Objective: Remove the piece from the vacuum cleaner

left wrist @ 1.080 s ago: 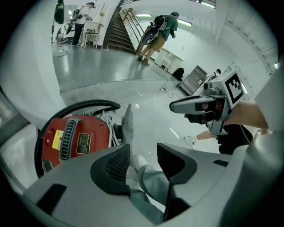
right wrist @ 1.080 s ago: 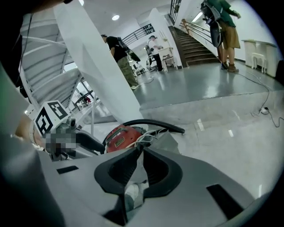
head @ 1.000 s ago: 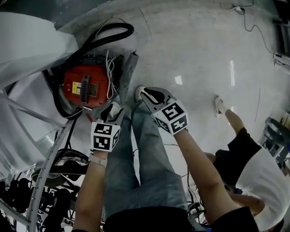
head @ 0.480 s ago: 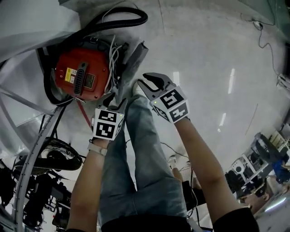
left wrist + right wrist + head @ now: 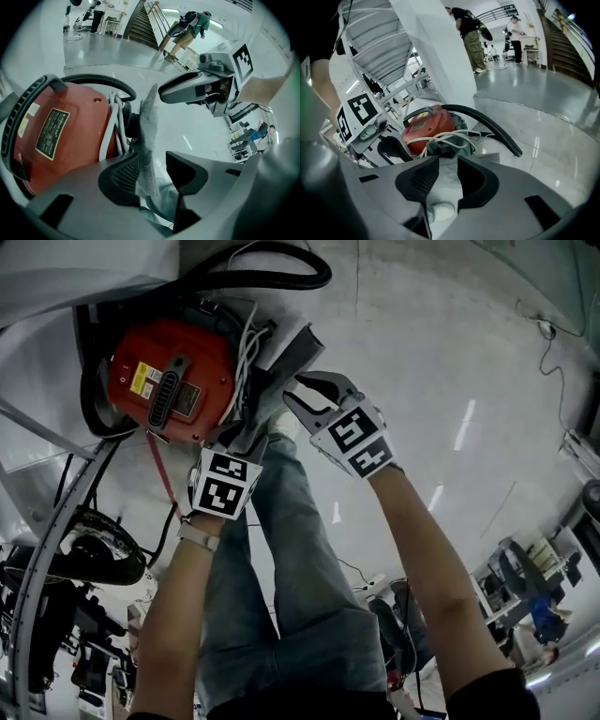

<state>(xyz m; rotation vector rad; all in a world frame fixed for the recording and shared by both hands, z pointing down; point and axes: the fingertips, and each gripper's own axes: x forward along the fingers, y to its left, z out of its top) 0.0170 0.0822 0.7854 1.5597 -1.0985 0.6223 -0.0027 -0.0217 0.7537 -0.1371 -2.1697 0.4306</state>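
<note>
The removal is only getting under way: the grey fabric piece is sitting on the right flank of the red vacuum cleaner, not yet detached as far as the views show. The left gripper is reaching in from the near side with its jaws apart; the fabric's edge is lying between them against one pad, unpinched. The right gripper, just right of the piece, has just been opening its jaws, with fabric showing in the gap but no grip. Clamping and pulling free are what I judge is remaining.
</note>
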